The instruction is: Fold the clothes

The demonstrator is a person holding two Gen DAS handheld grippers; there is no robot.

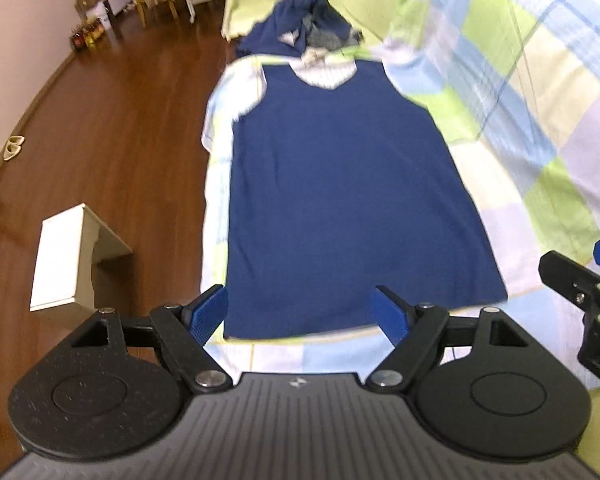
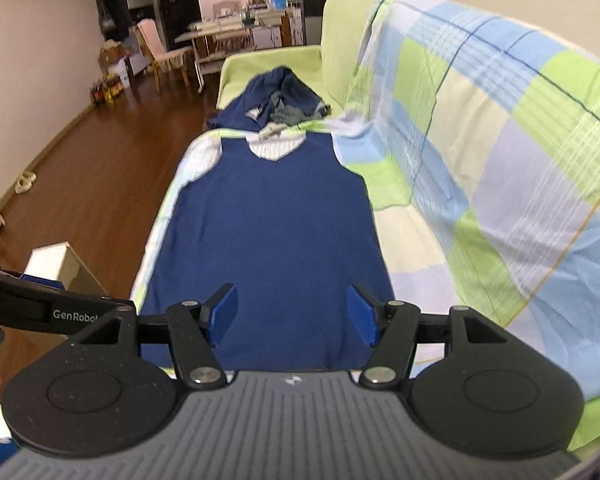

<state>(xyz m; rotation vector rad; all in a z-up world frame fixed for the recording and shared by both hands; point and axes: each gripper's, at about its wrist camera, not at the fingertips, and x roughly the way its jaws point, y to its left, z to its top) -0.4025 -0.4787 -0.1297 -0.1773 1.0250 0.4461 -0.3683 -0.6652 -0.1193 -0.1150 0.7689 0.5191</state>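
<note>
left wrist view: navy sleeveless top (image 1: 340, 184) spread flat on checked sofa cover (image 1: 540, 128); both grippers' jaws spread, empty.

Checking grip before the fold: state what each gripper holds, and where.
Nothing held. Left gripper and right gripper hang open above the blue vest, which lies flat.

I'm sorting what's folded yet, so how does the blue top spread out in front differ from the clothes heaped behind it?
The blue top lies flat and smoothed on the checked cover; the heap is crumpled and bunched. The top is a single navy piece; the heap mixes navy and grey fabric. The top is nearer the grippers, the heap beyond its neckline. Both rest on the sofa.
</note>
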